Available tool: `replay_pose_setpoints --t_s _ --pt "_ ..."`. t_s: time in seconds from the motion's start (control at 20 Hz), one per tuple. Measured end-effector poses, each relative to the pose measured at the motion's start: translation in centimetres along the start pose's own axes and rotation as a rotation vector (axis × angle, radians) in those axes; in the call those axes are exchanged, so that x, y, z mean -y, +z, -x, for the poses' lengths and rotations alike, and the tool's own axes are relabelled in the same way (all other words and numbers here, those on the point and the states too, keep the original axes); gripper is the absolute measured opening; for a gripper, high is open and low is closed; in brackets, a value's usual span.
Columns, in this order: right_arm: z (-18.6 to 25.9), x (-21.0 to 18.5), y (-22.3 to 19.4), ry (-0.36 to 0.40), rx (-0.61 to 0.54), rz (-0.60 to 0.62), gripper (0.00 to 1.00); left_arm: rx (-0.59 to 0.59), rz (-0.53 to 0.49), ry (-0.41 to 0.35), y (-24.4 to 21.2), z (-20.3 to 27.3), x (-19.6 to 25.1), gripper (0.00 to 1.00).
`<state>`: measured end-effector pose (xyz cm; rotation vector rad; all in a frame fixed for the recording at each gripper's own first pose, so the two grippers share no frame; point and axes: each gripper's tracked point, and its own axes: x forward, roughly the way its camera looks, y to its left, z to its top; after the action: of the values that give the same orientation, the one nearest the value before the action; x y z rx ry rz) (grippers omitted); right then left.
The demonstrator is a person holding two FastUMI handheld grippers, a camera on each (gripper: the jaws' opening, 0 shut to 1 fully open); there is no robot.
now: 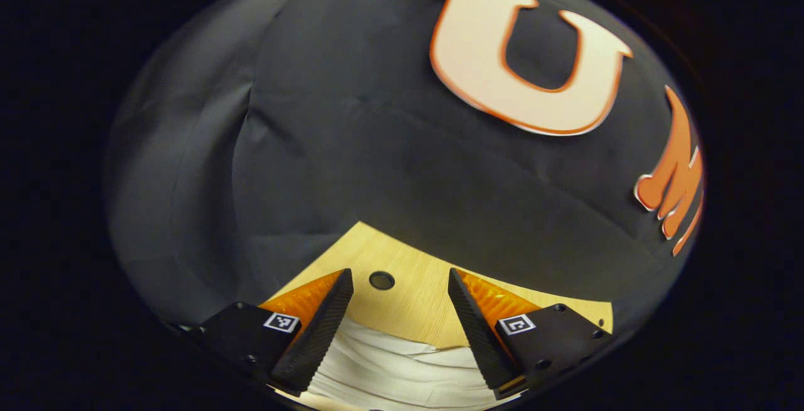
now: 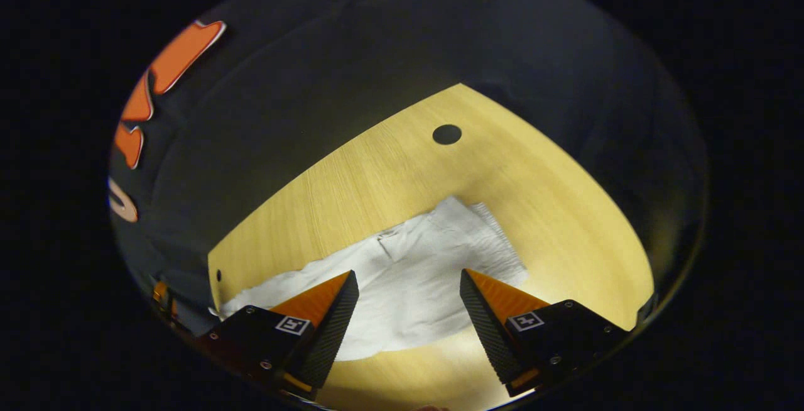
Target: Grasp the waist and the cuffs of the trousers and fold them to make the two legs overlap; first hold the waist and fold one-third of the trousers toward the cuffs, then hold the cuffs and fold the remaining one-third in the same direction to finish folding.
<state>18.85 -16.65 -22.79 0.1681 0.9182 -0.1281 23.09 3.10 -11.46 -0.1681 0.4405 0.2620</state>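
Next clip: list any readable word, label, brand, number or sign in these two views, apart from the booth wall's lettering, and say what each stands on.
No readable words, brands or numbers.
Left gripper: a small square black-and-white coded marker on each finger mount, a pattern, not text.
Right gripper: the same kind of marker on each mount, not text.
White fabric trousers: no label or print legible.
Light wooden table: unmarked, with one dark round hole.

One pair of white trousers (image 2: 408,279). One wooden desk (image 2: 553,210), with one round dark hole (image 2: 446,134). Two claws: left claw (image 1: 400,279), right claw (image 2: 408,282), two fingers each.
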Motion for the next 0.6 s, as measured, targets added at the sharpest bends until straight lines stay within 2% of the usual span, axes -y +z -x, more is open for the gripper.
replay_pose_setpoints --t_s 0.15,0.4,0.45,0.5,0.6 --pt "2.5 2.7 -1.8 0.013 0.047 -0.004 0.99 0.049 -0.042 -0.024 -0.2 3.2 1.9 0.99" --pt "1.4 5.7 -5.1 0.089 0.023 -0.221 0.99 0.162 -0.199 0.014 0.1 7.3 3.8 0.99" --pt "0.9 6.1 -5.3 0.109 0.02 -0.267 0.98 0.187 -0.212 0.02 0.6 7.9 4.2 0.95" --pt "0.5 6.5 -5.2 0.129 0.02 -0.308 0.98 0.203 -0.222 0.019 0.4 8.2 4.7 0.99" --pt "-0.6 7.5 -5.2 0.14 0.018 -0.35 0.99 0.236 -0.238 0.029 1.2 9.6 4.9 0.95"
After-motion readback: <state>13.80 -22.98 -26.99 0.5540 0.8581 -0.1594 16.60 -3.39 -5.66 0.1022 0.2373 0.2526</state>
